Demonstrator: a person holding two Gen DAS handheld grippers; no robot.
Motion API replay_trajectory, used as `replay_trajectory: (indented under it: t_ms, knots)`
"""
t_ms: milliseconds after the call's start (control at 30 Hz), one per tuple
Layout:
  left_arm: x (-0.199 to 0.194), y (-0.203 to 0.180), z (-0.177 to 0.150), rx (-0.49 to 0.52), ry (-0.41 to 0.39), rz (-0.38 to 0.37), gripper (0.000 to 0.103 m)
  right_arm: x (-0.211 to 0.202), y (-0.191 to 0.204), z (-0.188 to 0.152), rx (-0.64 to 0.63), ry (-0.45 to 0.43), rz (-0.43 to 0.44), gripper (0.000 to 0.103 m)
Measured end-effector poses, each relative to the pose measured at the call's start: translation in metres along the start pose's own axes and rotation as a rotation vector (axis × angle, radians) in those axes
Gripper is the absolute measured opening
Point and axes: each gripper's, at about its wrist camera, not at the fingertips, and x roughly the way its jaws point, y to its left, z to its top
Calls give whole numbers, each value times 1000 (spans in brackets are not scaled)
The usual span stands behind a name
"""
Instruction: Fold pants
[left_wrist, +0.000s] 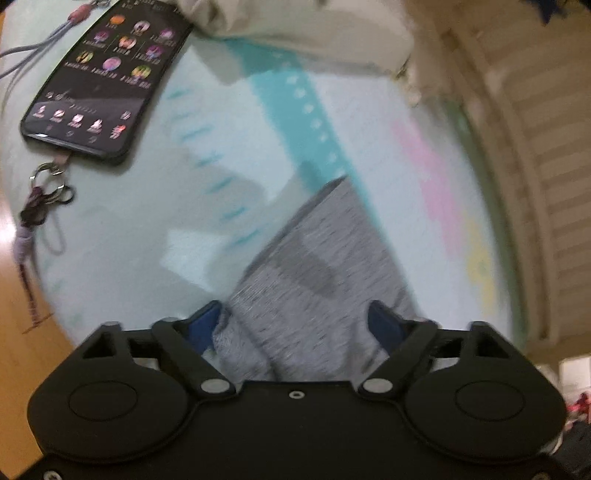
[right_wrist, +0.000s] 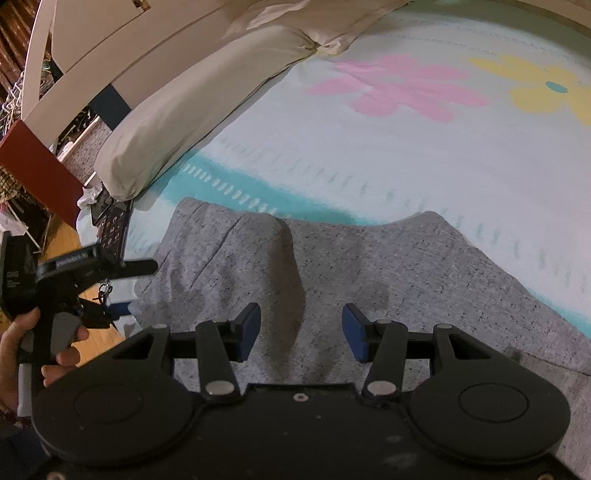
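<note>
Grey pants (right_wrist: 369, 280) fill the lower centre of both views – under the right gripper (right_wrist: 301, 332), spread wide, and running up between the left gripper (left_wrist: 295, 325) fingers, also spread.

Left wrist view motion-blurred; right sharper; soft indoor light, fisheye-curved edges, faint shadows.

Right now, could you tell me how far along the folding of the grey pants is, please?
The heathered grey knit pants lie on the pale flowered bedspread, already doubled into a layered shape. Both hand-held grippers are open: the left hand-held gripper has cloth between its blue pads, the right hand-held gripper hangs over the fabric. A ridge near the middle remains unsmoothed; a final fold probably remains.
</note>
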Motion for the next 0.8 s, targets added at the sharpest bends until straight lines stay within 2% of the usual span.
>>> replay_trajectory:
  t_ms: [100, 167, 200, 333, 400, 500, 600, 633, 700, 733, 800]
  knots:
    - [3, -6, -1, 6, 8, -47, 63, -4, -4, -1, 12, -2, -14, 52]
    - [2, -16, -4, 66, -3, -22, 49, -6, -8, -1, 24, -7, -26, 52]
    - [1, -20, -5, 107, -15, -11, 26, -8, -11, -1, 30, -11, -34, 52]
    - [-15, -38, -13, 156, -61, -55, 23, -17, -23, -1, 49, -35, -81, 52]
    - [-23, -59, -20, 228, -88, -63, 22, -19, -32, -3, 69, -31, -124, 52]
    - [-33, -90, -34, 340, -112, -99, 22, -16, -47, -9, 115, 26, -165, 52]
    - [-40, -111, -46, 383, -104, -149, 22, -9, -59, -21, 158, 72, -170, 50]
    - [-40, -117, -49, 395, -100, -156, 22, -4, -61, -27, 173, 91, -182, 47]
    - [-43, -128, -55, 422, -96, -171, 22, 9, -67, -41, 219, 171, -188, 23]
    - [-45, -133, -58, 433, -92, -184, 22, 14, -67, -49, 234, 208, -191, 4]
    - [-48, -144, -64, 454, -80, -205, 22, 13, -60, -61, 191, 196, -203, 3]
